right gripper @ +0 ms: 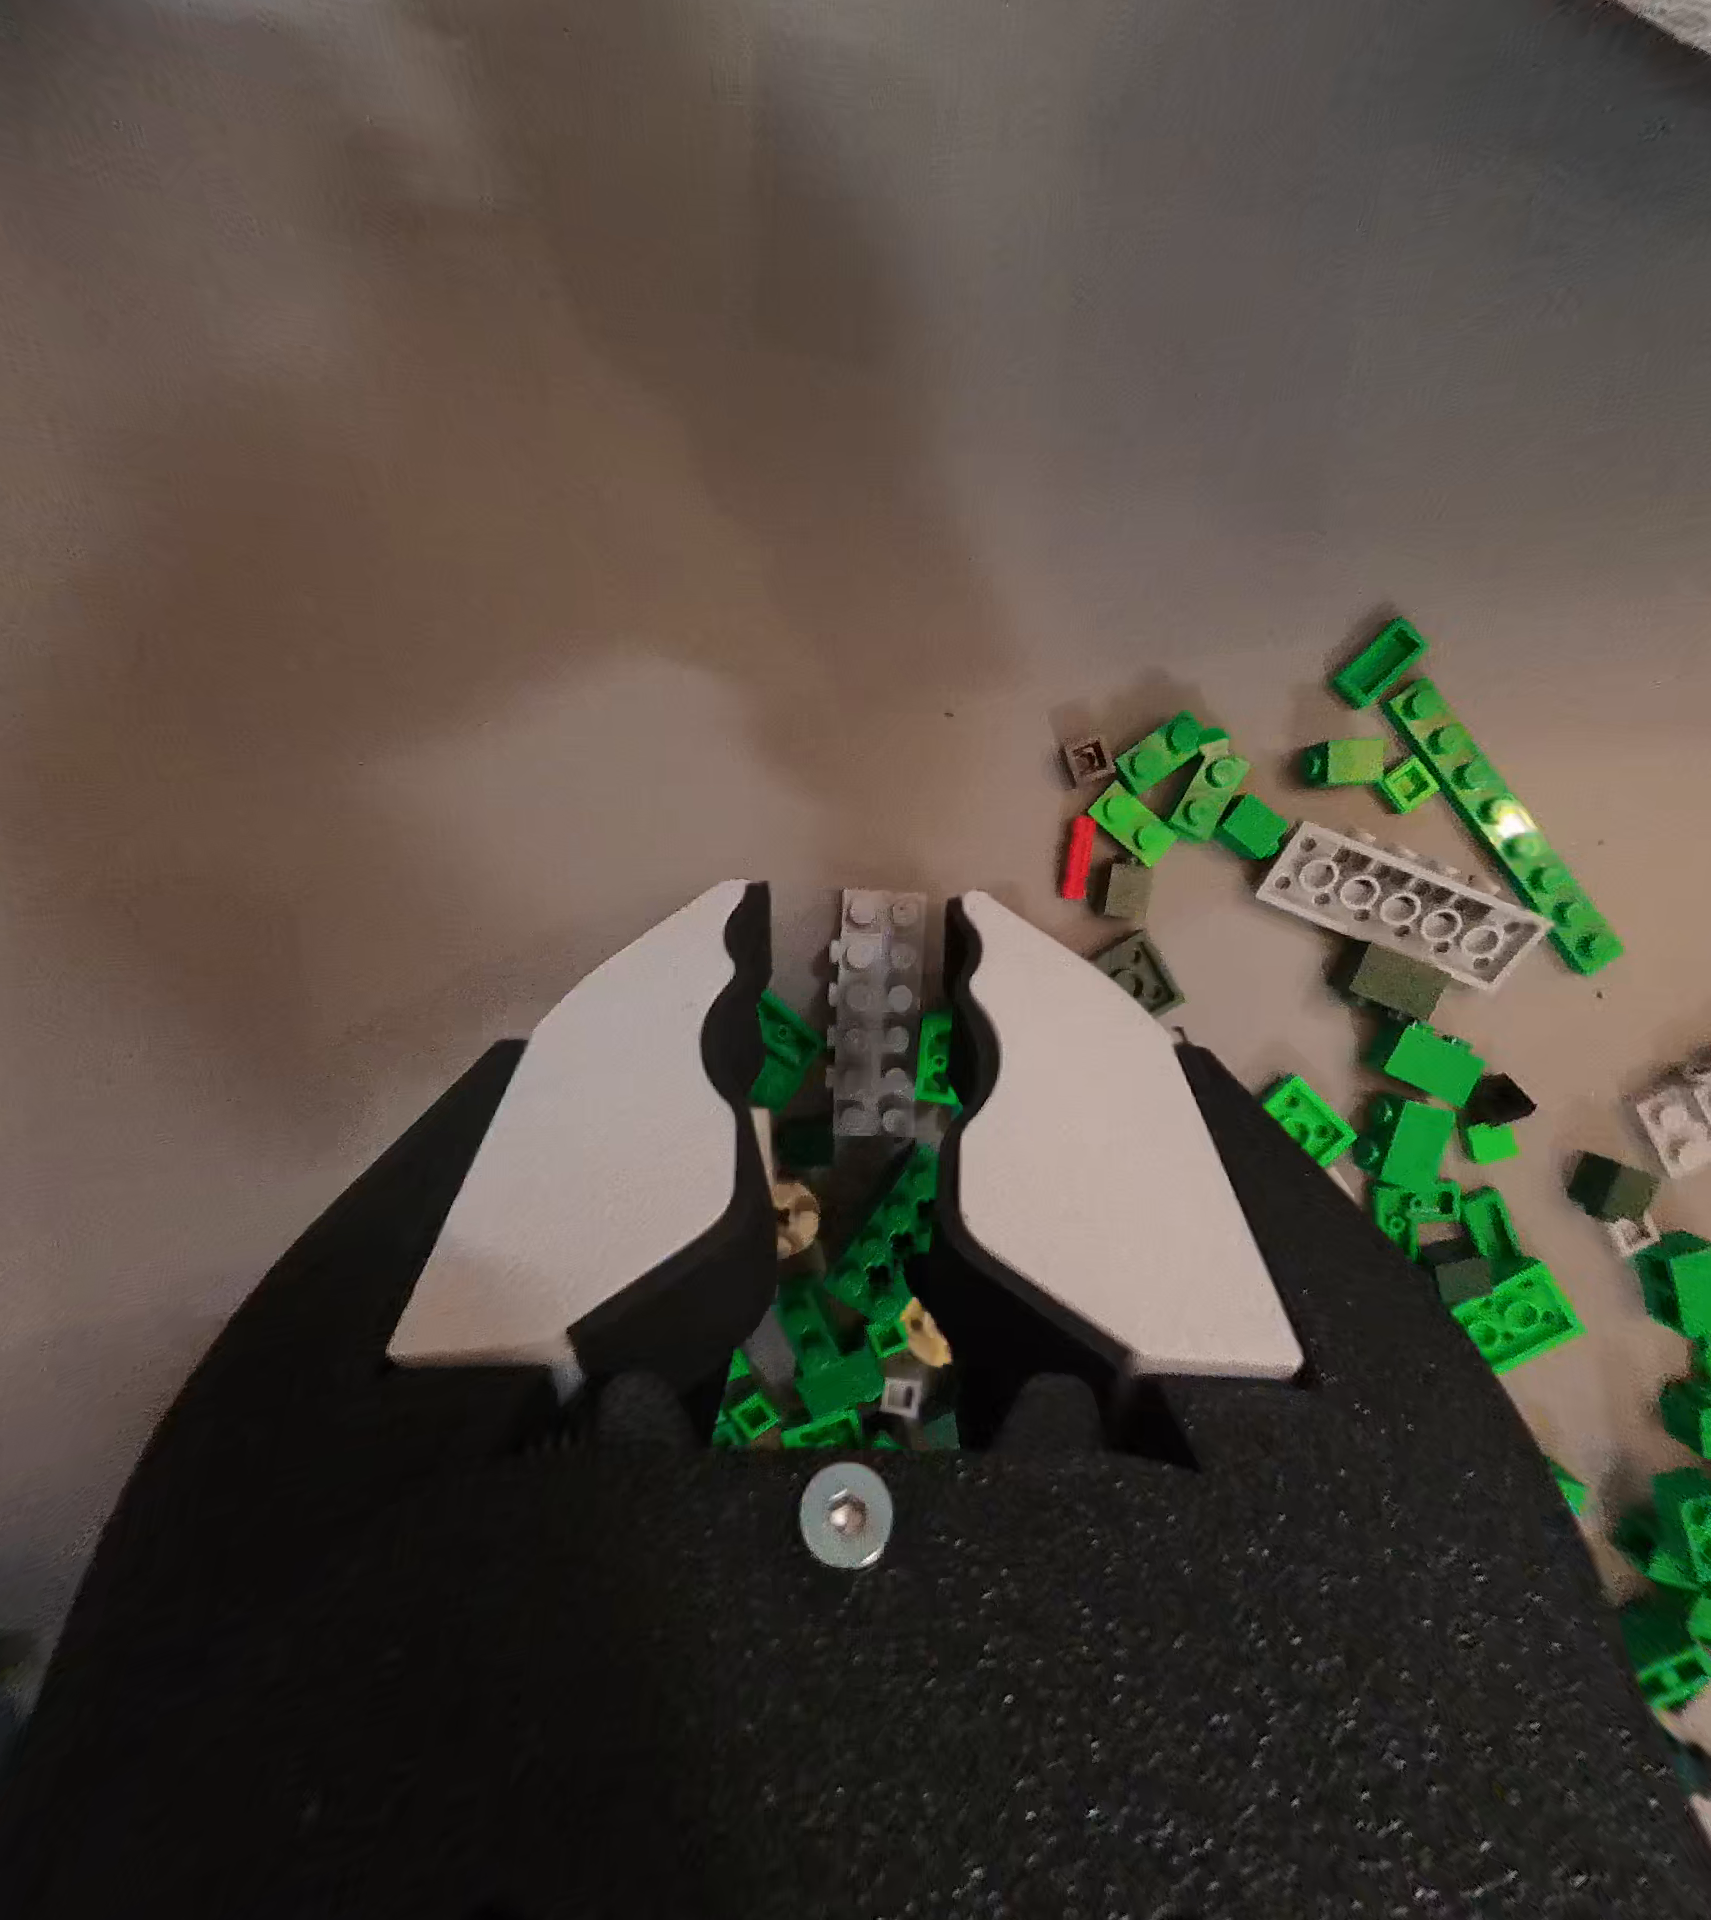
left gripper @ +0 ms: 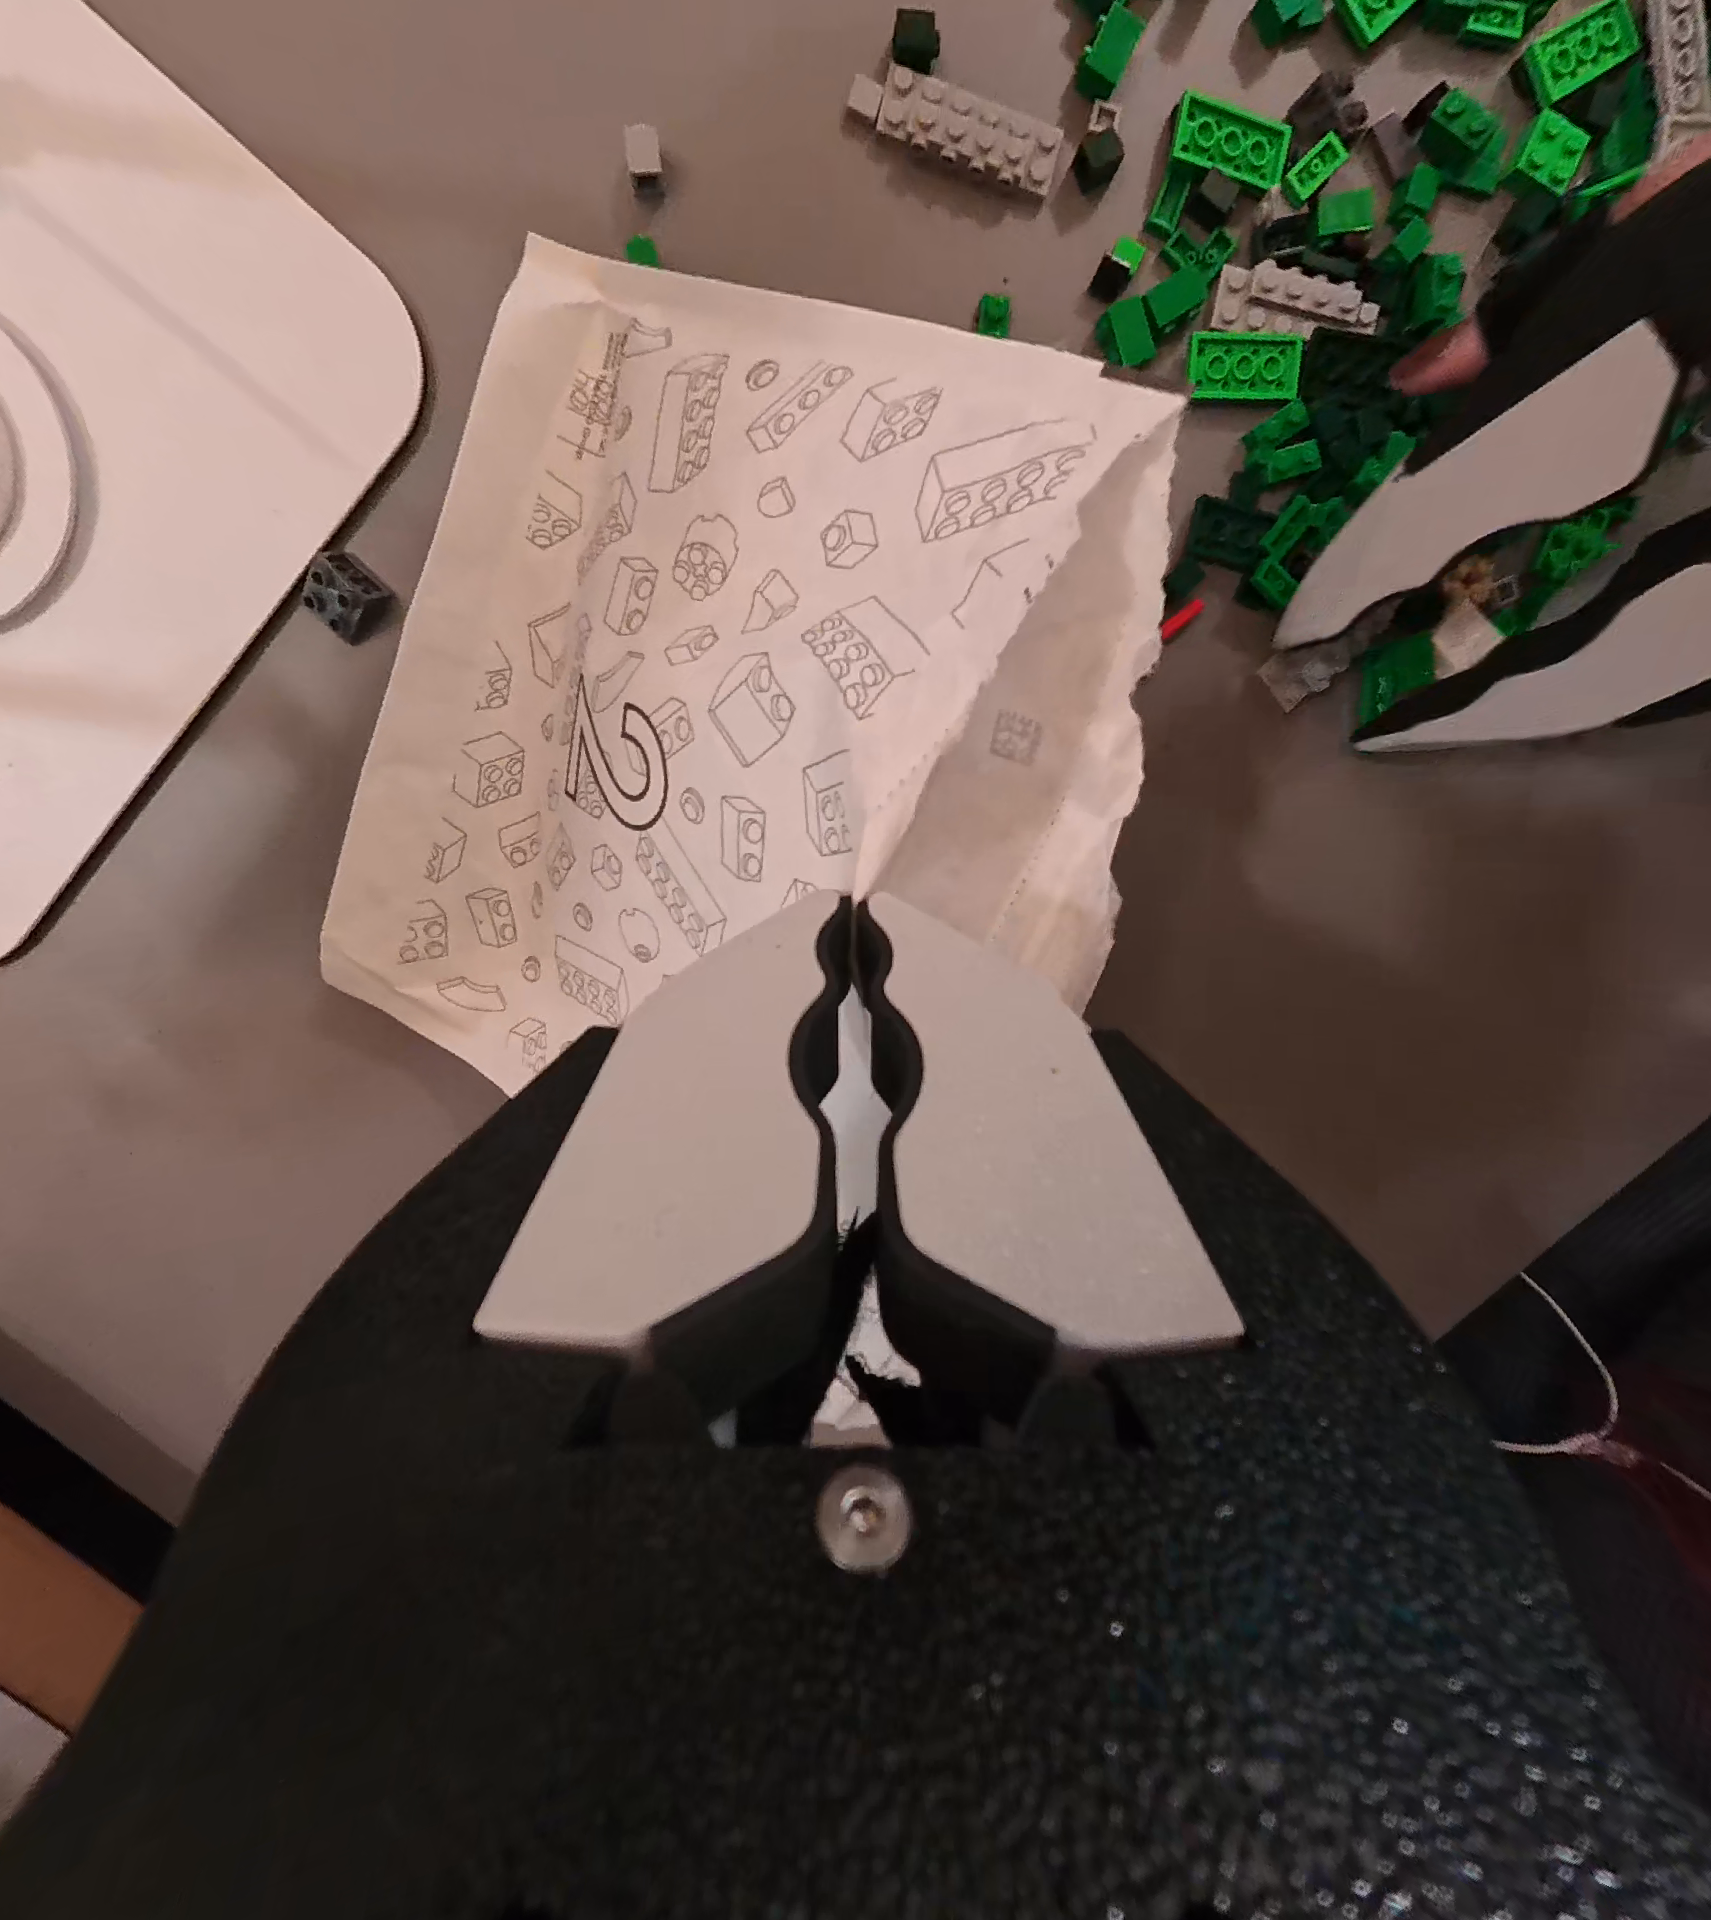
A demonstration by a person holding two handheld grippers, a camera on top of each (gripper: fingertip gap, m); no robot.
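The left tongs (left gripper: 853, 906) were clamped on the near edge of a torn white paper bag (left gripper: 747, 644) printed with brick outlines, which lay spread on the grey desk (left gripper: 1453, 987) ahead of them. A white tray (left gripper: 207, 499) sat off to their left. The right tongs (right gripper: 856, 899) stood apart, gripping nothing, above a heap of green bricks (right gripper: 861, 1278), with a grey studded plate (right gripper: 874, 1023) between their fingers. A long green plate (right gripper: 1500, 821) lay to their right.

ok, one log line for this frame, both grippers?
left gripper: shut on paper bag | right gripper: open over brick pile, grey plate between fingers
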